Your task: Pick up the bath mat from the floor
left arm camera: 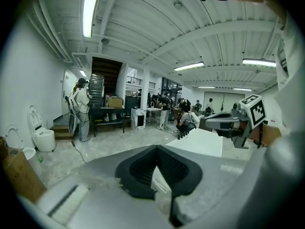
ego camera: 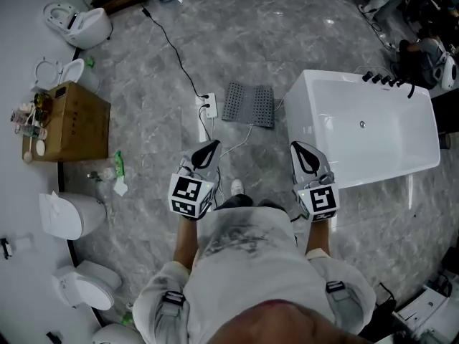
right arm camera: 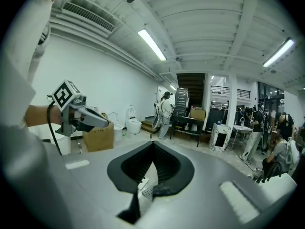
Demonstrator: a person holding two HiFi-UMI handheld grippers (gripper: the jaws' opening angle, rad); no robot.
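A grey studded bath mat (ego camera: pixel 249 104) lies flat on the marble floor just left of the white bathtub (ego camera: pixel 373 131), some way ahead of both grippers. My left gripper (ego camera: pixel 212 147) is held at about waist height, shut, with nothing between its jaws. My right gripper (ego camera: pixel 300 148) is level with it, also shut and empty, near the tub's near-left corner. In the left gripper view the closed jaws (left arm camera: pixel 157 149) point toward the tub (left arm camera: pixel 202 142). In the right gripper view the shut jaws (right arm camera: pixel 152 144) frame a small piece of the mat (right arm camera: pixel 148 191) below.
A white power strip (ego camera: pixel 207 105) with a black cable lies left of the mat. A cardboard box (ego camera: pixel 70 122) and several toilets (ego camera: pixel 80 24) line the left wall. Bottles (ego camera: pixel 118 165) stand on the floor near the box. People (left arm camera: pixel 81 109) stand in the background.
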